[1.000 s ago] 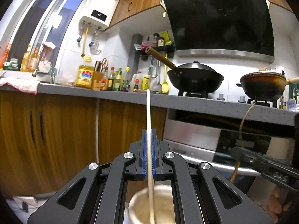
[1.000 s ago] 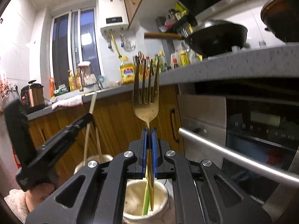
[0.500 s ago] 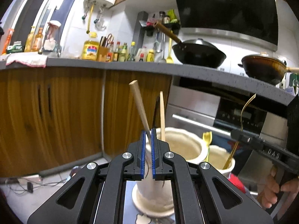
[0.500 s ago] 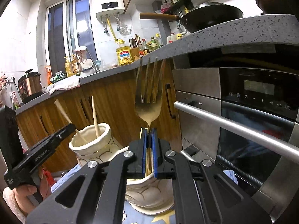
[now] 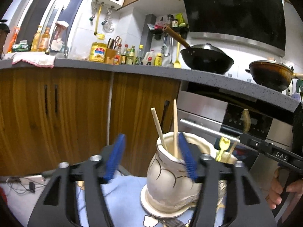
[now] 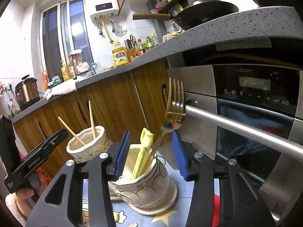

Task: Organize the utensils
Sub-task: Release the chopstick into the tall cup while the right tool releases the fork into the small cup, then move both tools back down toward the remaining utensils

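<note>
Kitchen floor setup, blue mat (image 5: 121, 194) under two cream jars, both your grippers empty.

Your left gripper (image 5: 151, 157) has its jaws spread wide around the chopstick jar (image 5: 170, 177), two chopsticks (image 5: 175, 130) standing inside. Your right gripper (image 6: 151, 155) is spread too, gold fork (image 6: 171, 117) leaning loose in the second jar (image 6: 144, 185) beside a yellow utensil (image 6: 143, 153). Looks mostly done to me; something lies at the mat's near edge, can't tell what. Cabinets (image 5: 56, 117) and oven (image 6: 255, 113) sit behind.
</note>
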`<control>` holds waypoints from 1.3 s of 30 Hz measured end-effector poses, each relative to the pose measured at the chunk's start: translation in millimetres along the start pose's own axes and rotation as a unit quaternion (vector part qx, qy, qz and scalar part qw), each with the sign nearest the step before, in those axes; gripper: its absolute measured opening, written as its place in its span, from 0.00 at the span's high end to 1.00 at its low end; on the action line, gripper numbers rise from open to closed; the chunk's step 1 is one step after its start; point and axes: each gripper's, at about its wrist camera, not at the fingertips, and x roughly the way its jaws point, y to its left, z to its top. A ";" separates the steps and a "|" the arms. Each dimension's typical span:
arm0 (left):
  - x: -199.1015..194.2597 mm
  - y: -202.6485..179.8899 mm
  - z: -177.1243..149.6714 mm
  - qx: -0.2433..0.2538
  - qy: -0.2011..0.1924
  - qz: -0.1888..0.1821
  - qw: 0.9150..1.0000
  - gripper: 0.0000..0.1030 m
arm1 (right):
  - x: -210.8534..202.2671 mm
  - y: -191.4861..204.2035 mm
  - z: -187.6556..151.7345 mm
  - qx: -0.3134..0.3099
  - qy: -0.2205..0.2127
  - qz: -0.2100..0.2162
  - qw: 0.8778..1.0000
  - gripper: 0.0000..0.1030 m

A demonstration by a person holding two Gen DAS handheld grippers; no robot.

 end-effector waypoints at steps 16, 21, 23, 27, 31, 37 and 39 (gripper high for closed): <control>-26.0 -9.7 -5.3 0.026 -0.020 -0.004 0.999 0.05 | -33.8 -1.7 4.2 0.018 -0.047 0.006 0.999 0.04; -36.0 -14.9 -12.5 0.041 -0.014 -0.012 0.999 0.05 | -46.0 -3.6 -0.8 0.022 -0.050 0.002 0.998 0.04; -40.2 -17.6 -16.5 0.050 -0.007 -0.016 0.999 0.05 | -50.3 -4.8 -4.4 0.024 -0.047 0.002 0.999 0.04; -47.1 -19.4 -24.0 0.063 0.010 -0.020 0.998 0.05 | -58.2 -5.3 -11.8 0.023 -0.037 0.002 0.999 0.04; -53.1 -15.8 -34.8 0.063 0.033 -0.018 0.997 0.05 | -65.5 -7.0 -22.9 0.022 -0.023 -0.002 0.999 0.04; -56.5 -10.3 -53.8 0.065 0.078 -0.011 0.995 0.05 | -66.4 -10.6 -41.0 0.018 0.012 -0.011 1.000 0.04; -55.4 -10.2 -59.0 0.069 0.099 -0.006 0.993 0.05 | -63.8 -10.5 -46.4 0.015 0.026 -0.015 0.999 0.04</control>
